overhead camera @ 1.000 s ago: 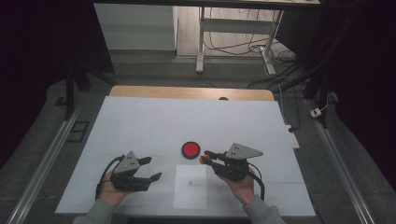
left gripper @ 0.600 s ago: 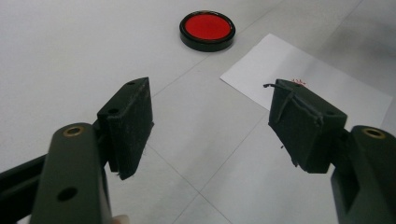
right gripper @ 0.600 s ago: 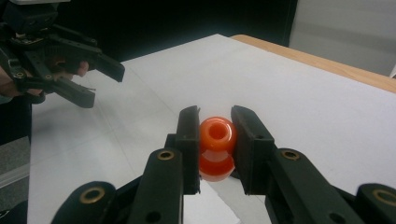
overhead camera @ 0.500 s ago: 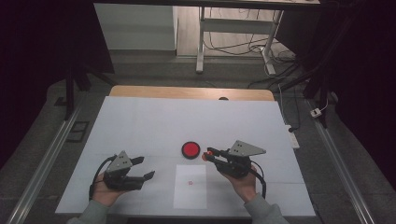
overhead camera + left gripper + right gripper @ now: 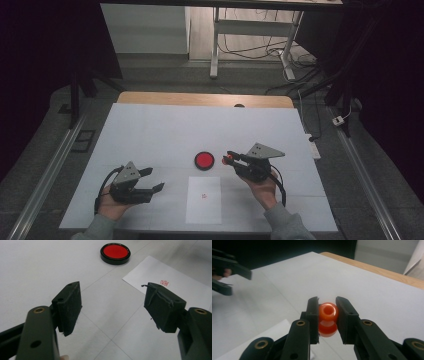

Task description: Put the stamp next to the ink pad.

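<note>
**Stamp Set on White Bench: Items, Left to Right**

Where the person's forearms enter from the near edge, the entries run as follows.

1. Left tool: held low over the near-left of the bench, jaws spread wide with nothing between them. In the left gripper view the padded faces stand well apart over bare surface.

2. Paper sheet: white, lying flat near the front edge between the two hands. A small red stamped mark sits on it.

3. Ink pad: round, black-rimmed, red-faced, lying open just beyond the sheet.

4. Stamp: small, orange-red, glossy, rounded, with a hole or recess facing the camera in the right gripper view. It sits just right of the ink pad, apparently lifted clear of the surface.

5. Right tool: jaws nearly closed, pinching the stamp across its rounded sides.

Handling note, as a judgement: the stamp looks light and rigid, and its smooth curved body may roll or twist out of flat pads. Hold is best taken across the widest part, squarely, with steady moderate pressure.
</note>
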